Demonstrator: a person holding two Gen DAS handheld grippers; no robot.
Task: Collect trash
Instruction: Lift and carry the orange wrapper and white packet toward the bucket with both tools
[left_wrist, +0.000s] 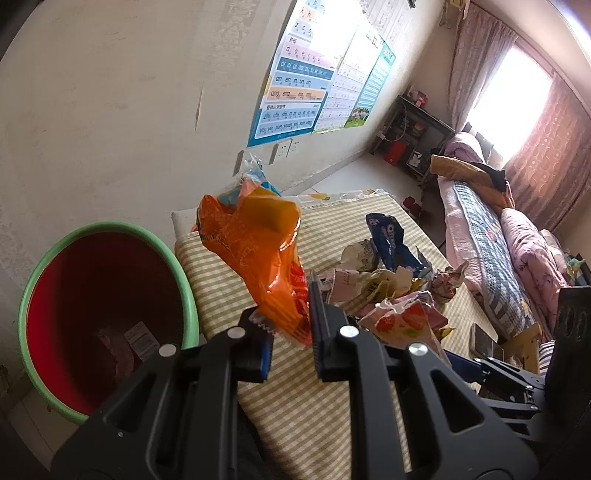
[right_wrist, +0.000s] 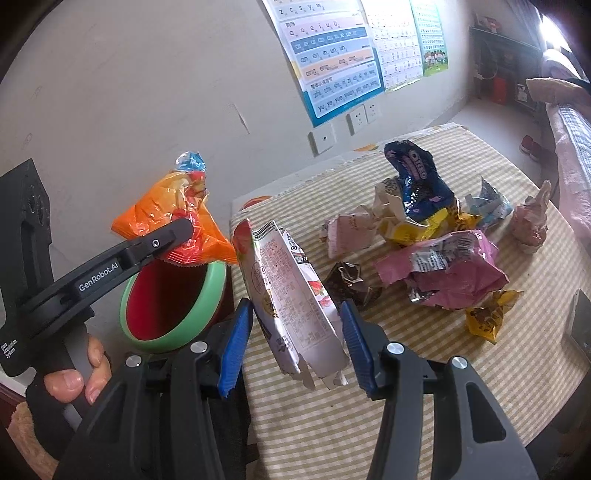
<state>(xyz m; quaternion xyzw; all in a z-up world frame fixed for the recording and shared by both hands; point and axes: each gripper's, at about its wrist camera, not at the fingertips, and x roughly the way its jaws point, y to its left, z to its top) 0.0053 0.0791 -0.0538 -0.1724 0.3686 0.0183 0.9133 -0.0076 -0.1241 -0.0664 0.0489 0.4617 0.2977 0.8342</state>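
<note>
Jaws of left gripper (right_wrist: 177, 236) pinch the orange wrapper (right_wrist: 173, 218) above the green-rimmed bin (right_wrist: 173, 295), at 9 o'clock off the tabletop (right_wrist: 332, 424). Right gripper (right_wrist: 295, 332) jaws partway apart w/ white snack packet (right_wrist: 291, 295) between; loose wrappers (right_wrist: 439, 273) at 2 o'clock.

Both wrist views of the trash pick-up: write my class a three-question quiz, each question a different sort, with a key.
1. True or false: the left gripper is shut on the orange wrapper.
2. What does the right gripper hold? A) white strawberry-print packet B) pink bag C) blue cookie wrapper
3. Fill in: the bin has a green rim and a ____ inside.

Key: 1 true; 2 A; 3 red
</note>
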